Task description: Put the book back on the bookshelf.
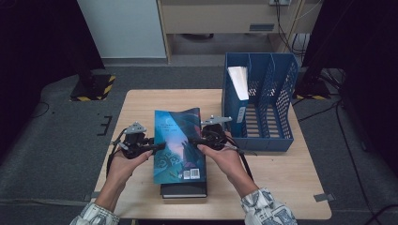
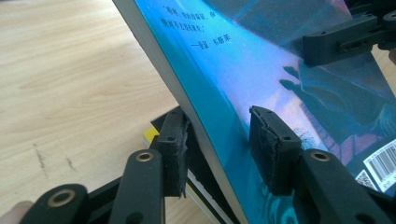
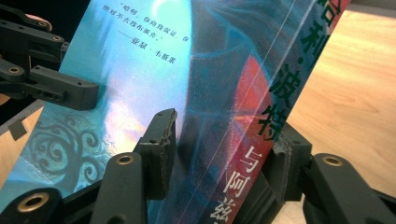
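Wooden table (image 1: 281, 187), blue book (image 1: 178, 140) between left tongs (image 1: 155, 147), right tongs (image 1: 196, 139)

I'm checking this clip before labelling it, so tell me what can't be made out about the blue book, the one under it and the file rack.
- Black book: its cover is hidden in the high view by the blue book.
- Blue book's front cover: faces away in all views.
- Its barcode: cut off by the left gripper view's edge.
- White papers in the blue file rack: too small to read in the high view.
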### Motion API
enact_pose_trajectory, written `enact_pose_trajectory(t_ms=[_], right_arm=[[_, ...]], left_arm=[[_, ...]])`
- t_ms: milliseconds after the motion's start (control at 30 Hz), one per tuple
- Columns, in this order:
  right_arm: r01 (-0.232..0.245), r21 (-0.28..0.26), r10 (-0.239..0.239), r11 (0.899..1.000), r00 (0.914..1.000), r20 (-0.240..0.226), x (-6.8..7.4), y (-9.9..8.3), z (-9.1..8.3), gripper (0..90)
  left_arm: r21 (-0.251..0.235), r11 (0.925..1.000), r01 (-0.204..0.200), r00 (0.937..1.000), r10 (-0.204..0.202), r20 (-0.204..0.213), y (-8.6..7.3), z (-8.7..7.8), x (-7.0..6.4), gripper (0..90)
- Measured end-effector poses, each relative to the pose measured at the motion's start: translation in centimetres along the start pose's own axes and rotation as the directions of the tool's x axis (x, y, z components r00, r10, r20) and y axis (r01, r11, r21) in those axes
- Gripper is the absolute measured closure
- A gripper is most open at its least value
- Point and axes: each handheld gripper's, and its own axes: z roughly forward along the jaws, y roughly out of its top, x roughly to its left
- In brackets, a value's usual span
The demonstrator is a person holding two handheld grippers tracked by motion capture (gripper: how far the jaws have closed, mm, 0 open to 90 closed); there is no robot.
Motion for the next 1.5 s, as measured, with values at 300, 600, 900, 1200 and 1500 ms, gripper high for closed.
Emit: enact_pose_trajectory(t_ms=[300, 600, 900, 1200, 1500], right_arm=[[0.019, -0.038, -0.019, 0.999, 0.9997, 0.014, -0.1, 1.7, -0.6, 54.8], [0.04, -0.079, -0.037, 0.996, 0.9986, 0.037, -0.3, 3.8, -1.0, 59.2], [0.051, -0.101, -0.046, 0.994, 0.9976, 0.053, -0.5, 5.0, -0.6, 62.4], [0.066, -0.15, -0.051, 0.987, 0.9939, 0.097, -1.0, 6.9, -0.5, 65.8], [0.082, -0.164, -0.067, 0.983, 0.9932, 0.095, -1.4, 5.7, -1.4, 65.6]], left_arm=[[-0.012, 0.9993, -0.036, 0.9991, 0.036, -0.022, 1.8, -0.8, 0.2, 62.5], [-0.03, 0.9976, -0.062, 0.9967, 0.061, -0.054, 3.4, -0.9, 0.7, 65.4], [-0.043, 0.9971, -0.063, 0.9961, 0.06, -0.065, 4.3, -0.4, 1.9, 66.1], [-0.053, 0.9874, -0.149, 0.9773, 0.139, -0.16, 7.0, -0.5, 2.1, 70.3], [-0.097, 0.983, -0.156, 0.9795, 0.142, -0.143, 6.4, -0.4, 1.3, 70.3]])
